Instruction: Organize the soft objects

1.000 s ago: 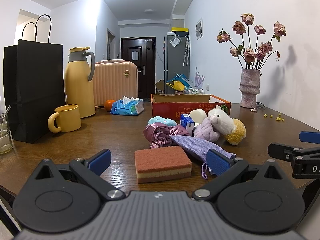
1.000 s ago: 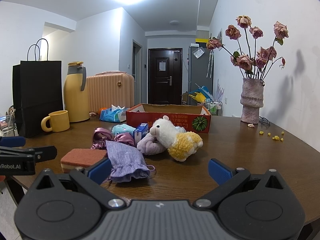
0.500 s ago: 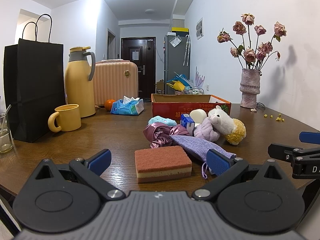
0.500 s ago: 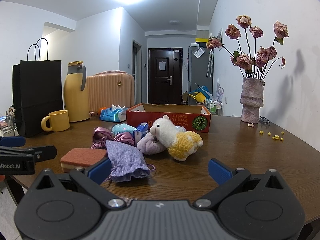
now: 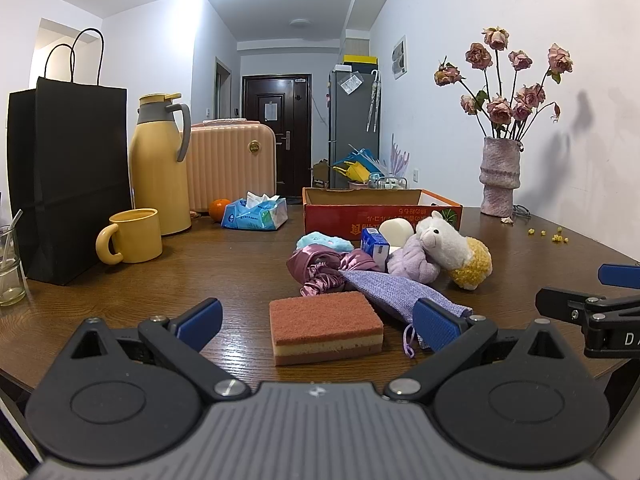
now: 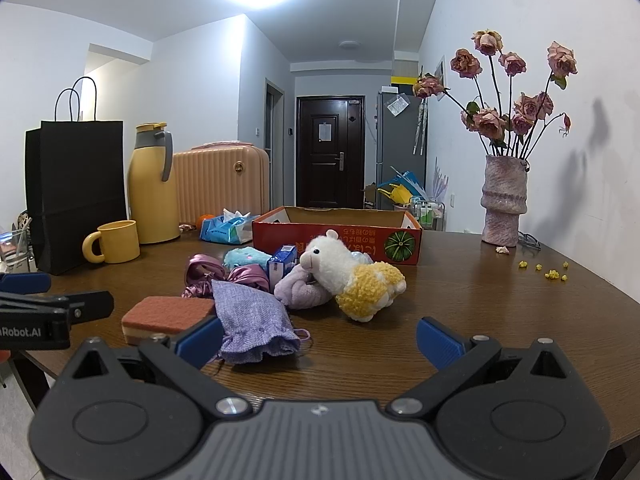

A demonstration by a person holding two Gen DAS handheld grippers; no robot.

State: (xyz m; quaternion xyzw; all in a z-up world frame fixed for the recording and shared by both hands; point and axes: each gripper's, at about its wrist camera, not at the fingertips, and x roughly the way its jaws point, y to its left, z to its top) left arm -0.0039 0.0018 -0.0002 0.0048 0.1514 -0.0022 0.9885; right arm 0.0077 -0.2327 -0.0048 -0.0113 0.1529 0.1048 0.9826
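A pile of soft things lies mid-table: a rust-topped sponge point(image 5: 325, 330) point(image 6: 168, 314), a lilac drawstring pouch point(image 5: 396, 294) point(image 6: 254, 320), a mauve satin scrunchie point(image 5: 320, 272) point(image 6: 224, 276), a blue fluffy piece point(image 5: 324, 240) point(image 6: 246, 258), a lavender knot pillow point(image 5: 412, 262) point(image 6: 302, 290) and a white-and-yellow plush alpaca point(image 5: 456, 250) point(image 6: 356, 276). Behind them stands an open red cardboard box point(image 5: 380, 210) point(image 6: 340, 232). My left gripper point(image 5: 318, 322) is open, its fingers either side of the sponge just short of it. My right gripper point(image 6: 320, 338) is open over bare wood beside the pouch.
A black paper bag point(image 5: 72, 176), yellow thermos point(image 5: 158, 168), yellow mug point(image 5: 134, 236), glass point(image 5: 10, 268), tissue pack point(image 5: 256, 214) and orange point(image 5: 219, 208) crowd the left. A small blue carton point(image 5: 374, 244) sits in the pile. A vase of dried roses point(image 5: 500, 176) stands far right by yellow crumbs point(image 5: 554, 234).
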